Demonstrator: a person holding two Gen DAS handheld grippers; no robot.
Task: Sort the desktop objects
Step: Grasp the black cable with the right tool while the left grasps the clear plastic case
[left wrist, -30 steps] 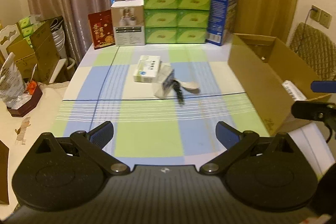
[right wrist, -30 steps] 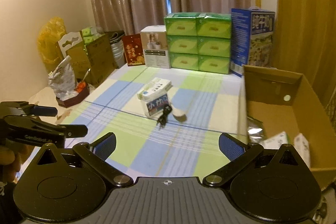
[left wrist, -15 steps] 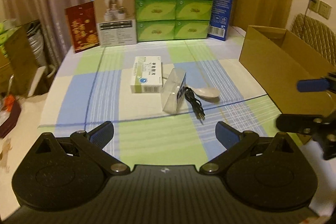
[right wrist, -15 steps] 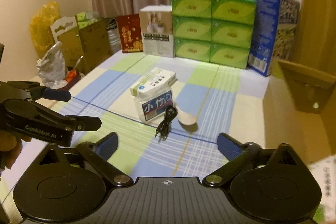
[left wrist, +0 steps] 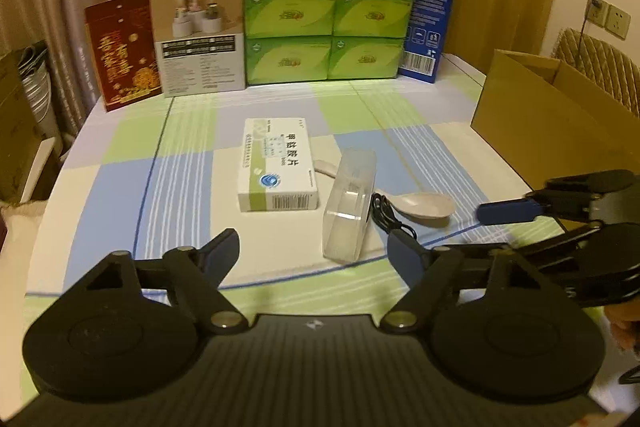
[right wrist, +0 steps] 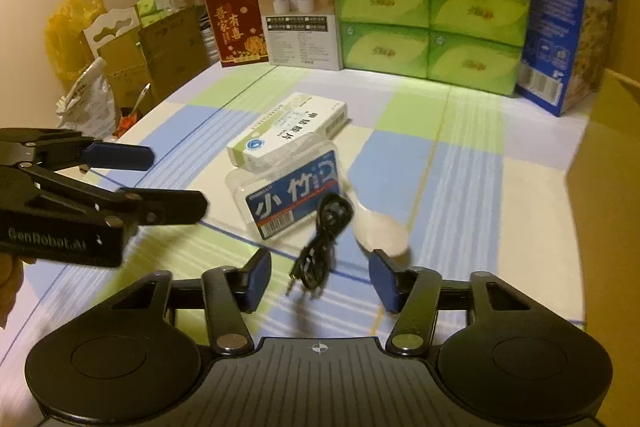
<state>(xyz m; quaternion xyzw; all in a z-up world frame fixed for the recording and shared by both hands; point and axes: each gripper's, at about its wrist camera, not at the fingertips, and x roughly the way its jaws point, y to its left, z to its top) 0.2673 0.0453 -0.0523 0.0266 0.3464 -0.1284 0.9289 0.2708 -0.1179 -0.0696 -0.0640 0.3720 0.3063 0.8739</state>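
Left wrist view. The left gripper [left wrist: 314,251] hangs over the checked tablecloth [left wrist: 180,183] with its jaws closing; nothing lies between the pads, which touch no object. Ahead of it, at mid-table, lie four loose items: a white medicine box [left wrist: 276,165] lying flat, a clear plastic case [left wrist: 350,205] standing on edge just right of that box, a coiled black cable [left wrist: 386,215] against the case's right side, and a pale spoon [left wrist: 420,205] whose handle runs behind the case. The right gripper [left wrist: 520,217] enters from the right edge, close to the spoon. An open cardboard box [left wrist: 540,107] stands on the right side of the table. Along the far edge: stacked green tissue packs [left wrist: 330,7], a blue carton, a white product box and a red box.

Right wrist view. The right gripper [right wrist: 318,277] has its jaws closing (not yet pressing on anything); the near end of the cable [right wrist: 320,243] lies between the blue pads, and the spoon's bowl [right wrist: 380,233] sits just beyond the right pad. The case [right wrist: 288,193] shows a blue label, with the medicine box [right wrist: 288,131] touching it behind. The left gripper [right wrist: 176,183] reaches in from the left edge, unladen.
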